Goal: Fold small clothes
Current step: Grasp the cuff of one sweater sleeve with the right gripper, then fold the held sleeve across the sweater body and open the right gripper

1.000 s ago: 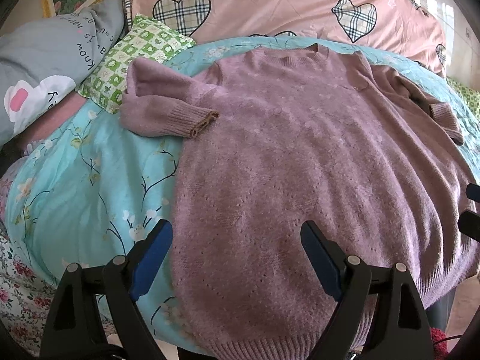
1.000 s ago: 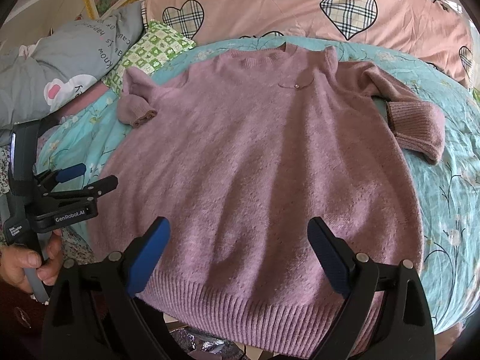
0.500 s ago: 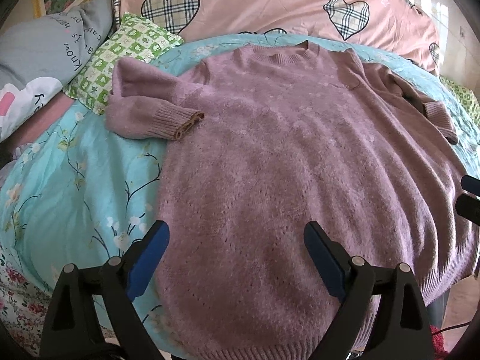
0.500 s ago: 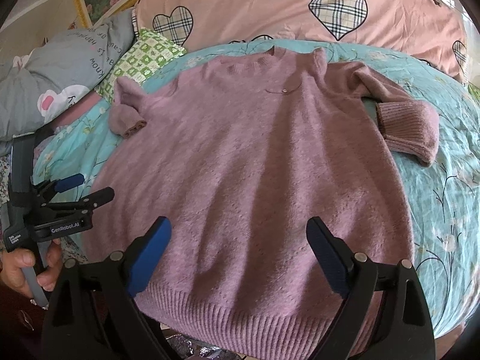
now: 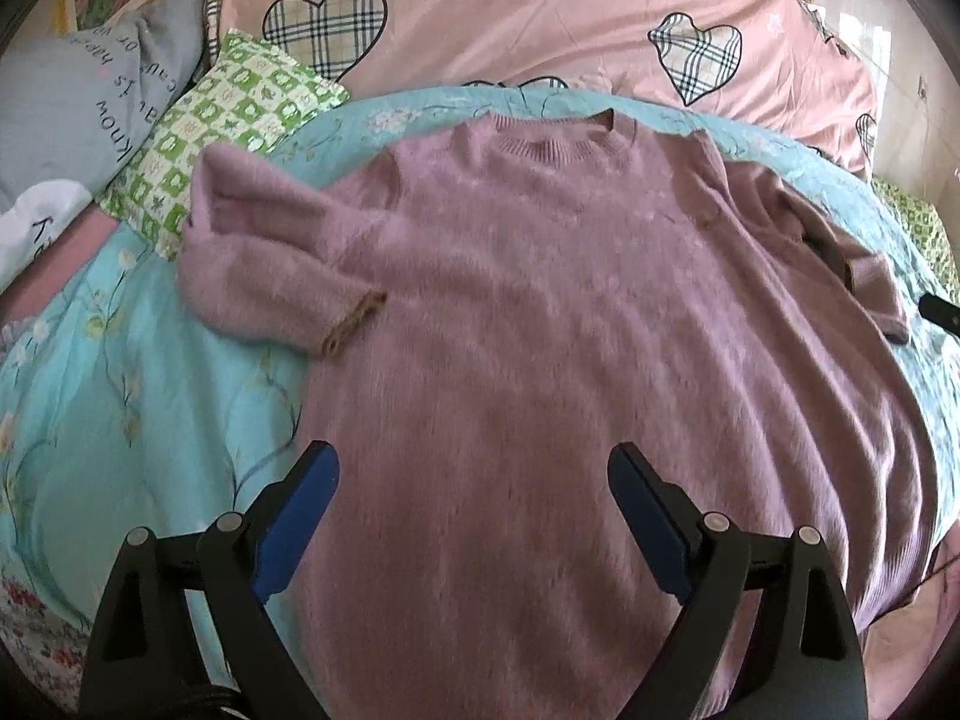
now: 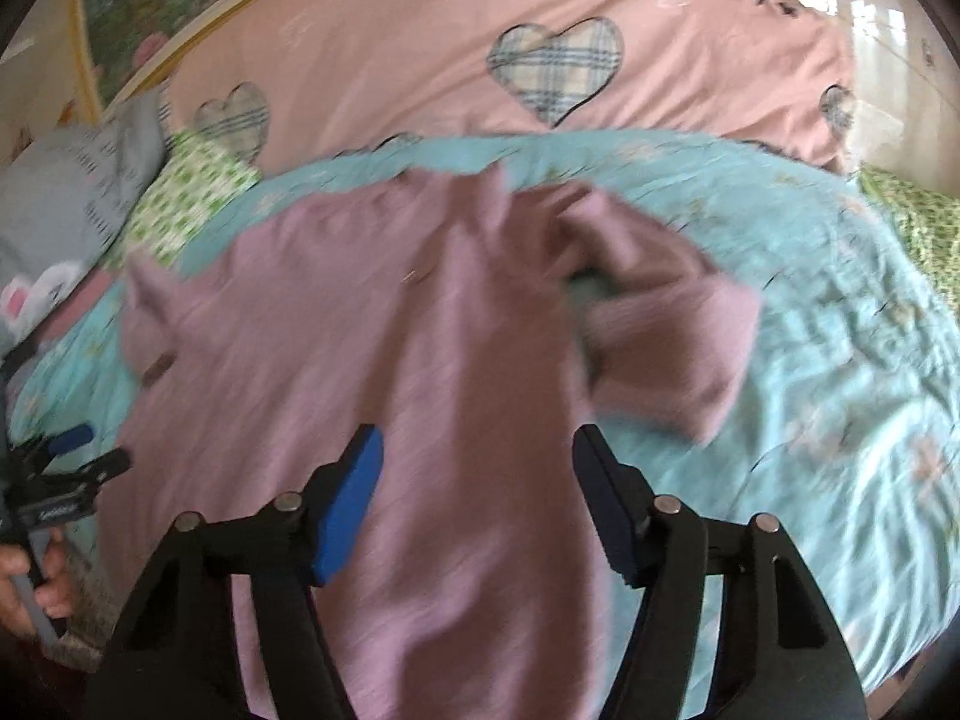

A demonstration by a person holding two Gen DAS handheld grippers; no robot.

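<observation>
A fuzzy mauve sweater [image 5: 540, 330] lies flat, front up, on a teal floral bedspread [image 5: 120, 420]. Its left sleeve [image 5: 270, 276] is folded in over the bedspread; its right sleeve [image 6: 666, 324] is folded near the right side. My left gripper [image 5: 474, 504] is open and empty above the sweater's lower left body. My right gripper [image 6: 477, 486] is open and empty over the sweater's right side [image 6: 468, 360], below the right sleeve. The right wrist view is motion-blurred. The left gripper also shows at the left edge of the right wrist view [image 6: 66, 468].
A pink duvet with plaid hearts [image 5: 540, 24] lies along the head of the bed. A green checked pillow [image 5: 228, 120] and a grey printed pillow [image 5: 90, 96] sit at the back left. The bed's front edge runs just below the sweater's hem.
Both grippers moved forward over the sweater. The right one swung toward the right sleeve and its jaws narrowed somewhat. The sweater has not moved.
</observation>
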